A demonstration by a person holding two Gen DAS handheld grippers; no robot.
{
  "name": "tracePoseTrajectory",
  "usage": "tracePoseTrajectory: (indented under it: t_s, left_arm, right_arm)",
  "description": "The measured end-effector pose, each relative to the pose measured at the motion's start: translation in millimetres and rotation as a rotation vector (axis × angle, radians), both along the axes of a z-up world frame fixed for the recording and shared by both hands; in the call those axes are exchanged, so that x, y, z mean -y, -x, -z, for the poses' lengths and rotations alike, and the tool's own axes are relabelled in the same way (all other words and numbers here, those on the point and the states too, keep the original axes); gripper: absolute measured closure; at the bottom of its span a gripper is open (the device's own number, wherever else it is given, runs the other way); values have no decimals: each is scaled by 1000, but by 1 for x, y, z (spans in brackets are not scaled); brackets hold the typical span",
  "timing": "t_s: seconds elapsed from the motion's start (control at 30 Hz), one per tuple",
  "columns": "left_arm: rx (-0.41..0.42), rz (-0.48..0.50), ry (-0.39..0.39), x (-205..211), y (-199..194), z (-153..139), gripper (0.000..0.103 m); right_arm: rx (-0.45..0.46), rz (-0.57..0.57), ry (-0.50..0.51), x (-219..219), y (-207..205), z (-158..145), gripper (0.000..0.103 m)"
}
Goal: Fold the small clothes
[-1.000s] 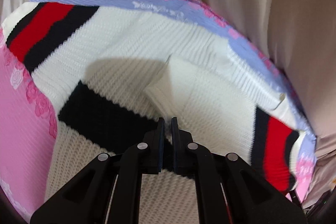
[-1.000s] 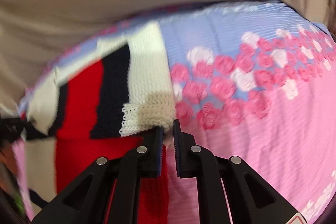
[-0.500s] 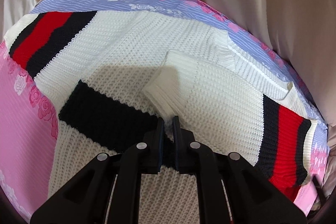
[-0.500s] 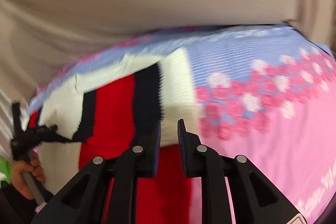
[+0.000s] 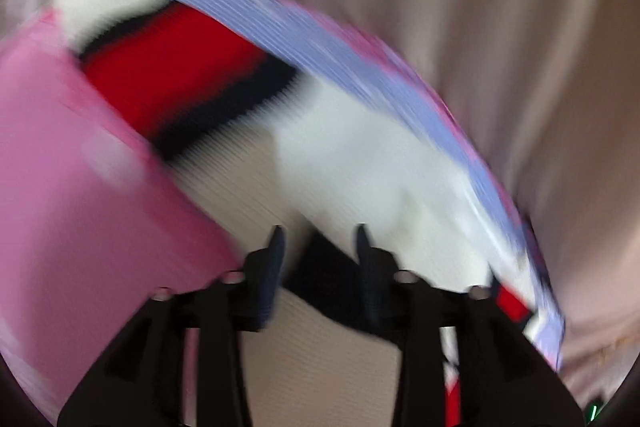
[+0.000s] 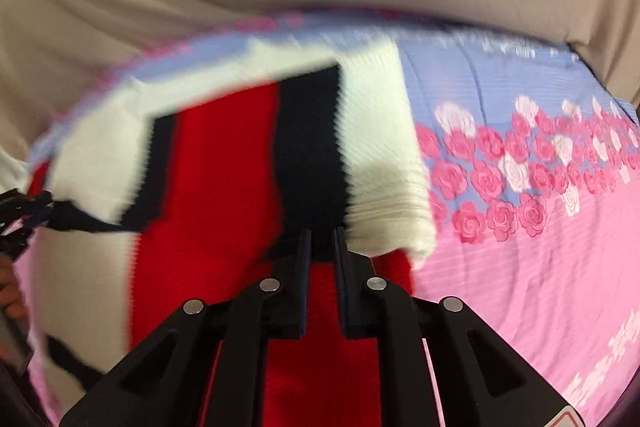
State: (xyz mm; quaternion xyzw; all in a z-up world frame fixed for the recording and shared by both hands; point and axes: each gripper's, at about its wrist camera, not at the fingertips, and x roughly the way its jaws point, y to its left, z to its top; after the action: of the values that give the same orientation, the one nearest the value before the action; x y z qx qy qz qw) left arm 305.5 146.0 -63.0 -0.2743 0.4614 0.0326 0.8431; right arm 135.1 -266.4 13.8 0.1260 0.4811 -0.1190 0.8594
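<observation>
left wrist view, blurred: one knitted sweater [image 5: 352, 163], white with red and black bands, is seen spread on one pink and blue floral sheet [image 5: 80, 219]. the left gripper [image 5: 319, 233] is held open above it, nothing between its fingers.

right wrist view: the right gripper [image 6: 321, 233] is seen slightly parted over the sweater's [image 6: 224, 163] striped part, nothing clamped.

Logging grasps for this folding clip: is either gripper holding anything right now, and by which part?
Left gripper: jaws apart, holding nothing. Right gripper: jaws narrowly apart over the sweater; a grip cannot be told.
</observation>
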Motion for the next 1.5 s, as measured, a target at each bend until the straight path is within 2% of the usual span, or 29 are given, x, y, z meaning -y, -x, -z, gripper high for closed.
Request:
tracePoseTrajectory:
  t_s: [0.03, 0.07, 0.13, 0.23, 0.33, 0.37, 0.4, 0.43, 0.47, 0.53, 0.63, 0.77, 0.83, 0.9, 0.93, 0.97, 1.0, 1.03, 1.1, 1.13, 1.17, 1.23, 1.3, 1.4, 1.5]
  left_arm:
    - [-2, -59, -14, -27, -4, -3, 45]
    - [-7, -138, -32, -61, -10, -5, 42]
    - [-21, -241, -49, -113, -21, -2, 42]
    - [-94, -411, -46, -195, -41, 19, 42]
    - [-158, -492, -1, -235, -50, 39, 47]
    - [-119, -507, -5, -239, -51, 35, 55]
    - [-121, -480, 16, -239, -57, 36, 65]
    - [-134, -433, 54, -235, -66, 37, 88]
    - [-142, -409, 50, -231, -70, 33, 94]
    - [-99, -372, -7, -216, -77, 15, 95]
    - [36, -236, -80, -164, -84, -42, 96]
    - [225, 28, -79, -47, -59, -123, 96]
    - [271, 159, -71, 10, -42, -140, 96]
    - [282, 303, -89, 73, -8, -141, 95]
    - [270, 337, -97, 94, 0, -135, 93]
    - [206, 383, -93, 121, 12, -116, 90]
    - [150, 406, -78, 131, 23, -101, 87]
    - [50, 429, -50, 144, 33, -76, 81]
    - [-43, 417, -7, 146, 53, -51, 80]
    - [-41, 408, 11, 141, 61, -47, 77]
    - [-26, 390, 24, 130, 79, -46, 67]
    - [-11, 364, 6, 116, 100, -50, 55]
    - [17, 343, -18, 99, 124, -58, 54]
    - [41, 311, -60, 74, 138, -61, 51]
    - [56, 250, -64, 42, 162, -69, 47]
  right_arm:
    - [9, -14, 5, -9, 7, -8, 86]
    - [14, -30, 6, -20, 15, -12, 81]
    - [9, -51, -2, -36, 30, -11, 77]
    - [-34, -81, -29, -64, 53, 1, 76]
    - [-79, -111, -34, -89, 72, 8, 70]
    - [-97, -122, -29, -98, 77, 11, 67]
    - [-112, -132, -20, -103, 80, 15, 66]
    - [-125, -140, -11, -107, 82, 20, 65]
    - [-136, -147, -7, -111, 84, 23, 65]
    - [-149, -163, -12, -116, 83, 25, 65]
    - [-125, -182, -5, -122, 80, 20, 63]
    - [-100, -214, -9, -123, 69, 11, 62]
    - [-89, -230, 1, -124, 61, 5, 62]
    - [-68, -241, 13, -124, 55, -3, 62]
    - [-61, -243, 20, -124, 53, -6, 62]
    - [-56, -243, 30, -123, 51, -8, 61]
    - [-52, -242, 36, -122, 50, -10, 61]
    - [-53, -241, 42, -119, 49, -10, 61]
    - [-60, -237, 59, -115, 51, -11, 61]
    - [-61, -233, 66, -113, 52, -11, 61]
    - [-59, -229, 72, -111, 55, -12, 59]
    - [-59, -220, 79, -106, 62, -11, 55]
    - [-71, -216, 87, -104, 68, -8, 54]
    - [-76, -210, 63, -106, 72, -5, 55]
    - [-80, -210, 34, -116, 70, -2, 55]
